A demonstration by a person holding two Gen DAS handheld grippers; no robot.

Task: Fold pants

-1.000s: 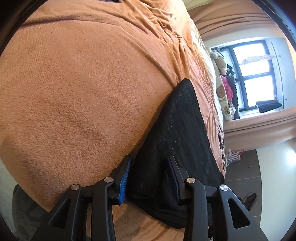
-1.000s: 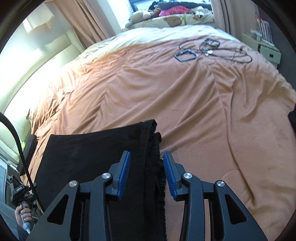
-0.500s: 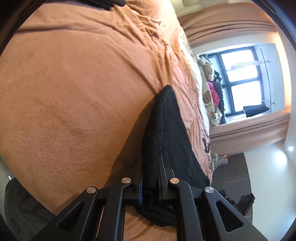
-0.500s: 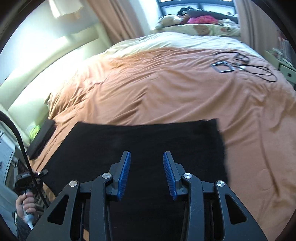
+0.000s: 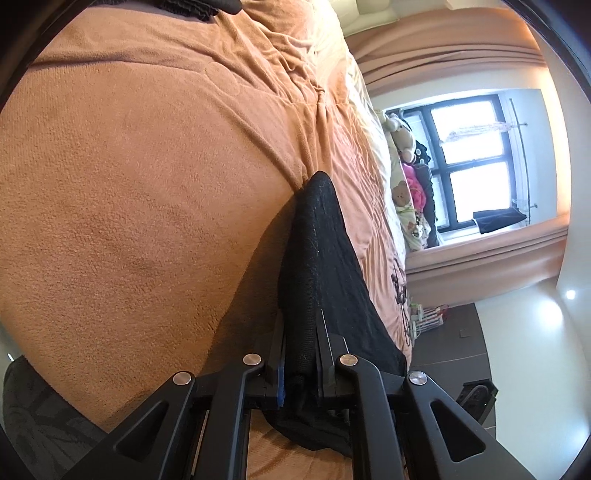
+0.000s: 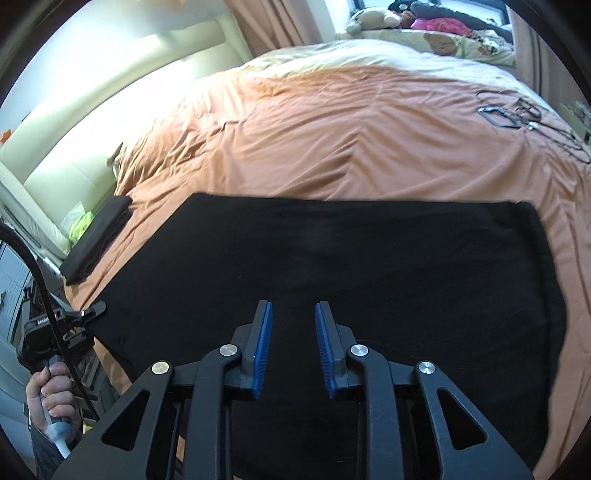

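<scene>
Now pinched, black pants (image 6: pixel 369 266) lie folded flat.

Each claw (image 6: pixel 292 347) is black plastic with silver screws, blue ribbed pads (image 6: pixel 263 347); black cable at left edge.

In front of me is a wide bed with an orange fleece blanket (image 6: pixel 351 122), wrinkled in soft folds. At its far end lies a pale cream cover (image 6: pixel 351 55). Behind that, on the window sill, I see some plush toys (image 6: pixel 373 16) and a bright pink cloth (image 6: pixel 439 25). The window (image 5: pixel 476 162) has a dark frame and peach-coloured curtains (image 5: pixel 480 258) beside it. Near the far right corner of the blanket lie thin black cables (image 6: pixel 528 118) with a small dark rectangular frame. At the left edge a folded black cloth (image 6: pixel 98 236) rests, near the cream padded headboard (image 6: pixel 110 110). The floor (image 5: pixel 461 339) is dark.
</scene>
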